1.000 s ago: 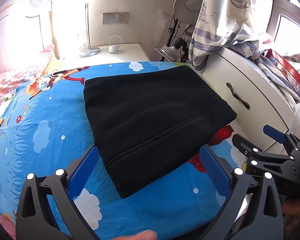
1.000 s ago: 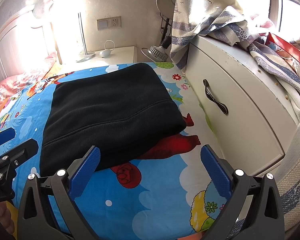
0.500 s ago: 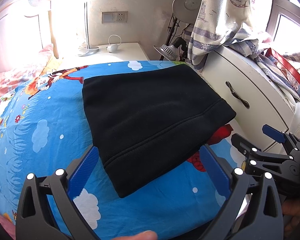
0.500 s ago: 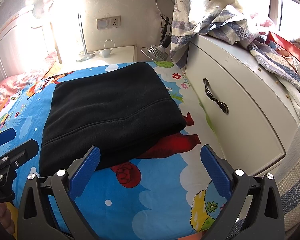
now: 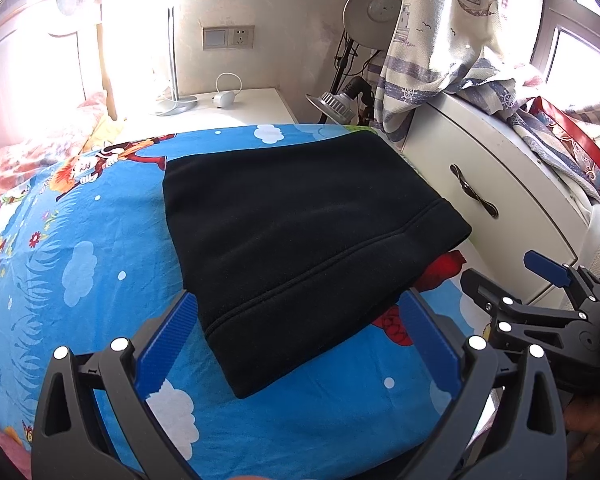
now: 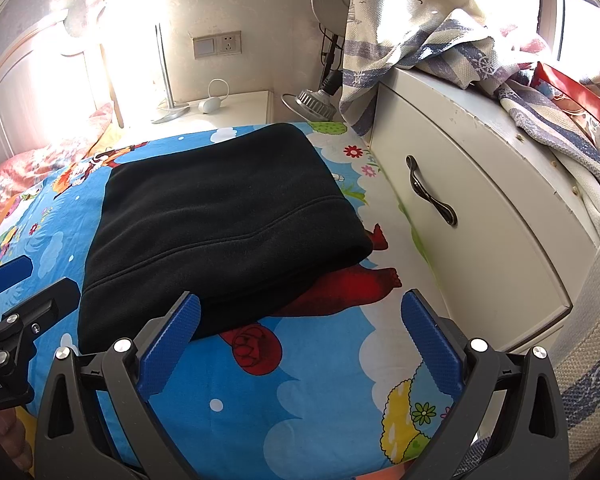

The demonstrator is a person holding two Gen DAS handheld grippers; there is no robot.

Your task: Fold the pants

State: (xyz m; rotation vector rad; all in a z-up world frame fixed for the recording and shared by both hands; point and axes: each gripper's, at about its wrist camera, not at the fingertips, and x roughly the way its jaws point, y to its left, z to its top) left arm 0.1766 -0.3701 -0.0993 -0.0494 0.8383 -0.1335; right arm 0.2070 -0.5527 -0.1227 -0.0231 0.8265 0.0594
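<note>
The black fleece pants (image 5: 300, 232) lie folded in a flat rectangular stack on the blue cartoon bedsheet (image 5: 80, 240); they also show in the right wrist view (image 6: 224, 216). My left gripper (image 5: 298, 320) is open and empty, held just short of the stack's near edge. My right gripper (image 6: 300, 320) is open and empty, near the stack's front right corner over the sheet. The right gripper also shows at the right of the left wrist view (image 5: 540, 292), and the left gripper at the left of the right wrist view (image 6: 20, 292).
A white cabinet with a dark handle (image 6: 432, 196) stands close along the bed's right side, draped with striped cloth (image 6: 440, 44). A white nightstand (image 5: 228, 108) with a lamp stands beyond the bed, a fan (image 5: 376, 12) beside it. Pink bedding (image 5: 24, 160) lies far left.
Both grippers have stayed open and almost still. The views shifted only slightly; the pants have not moved.
</note>
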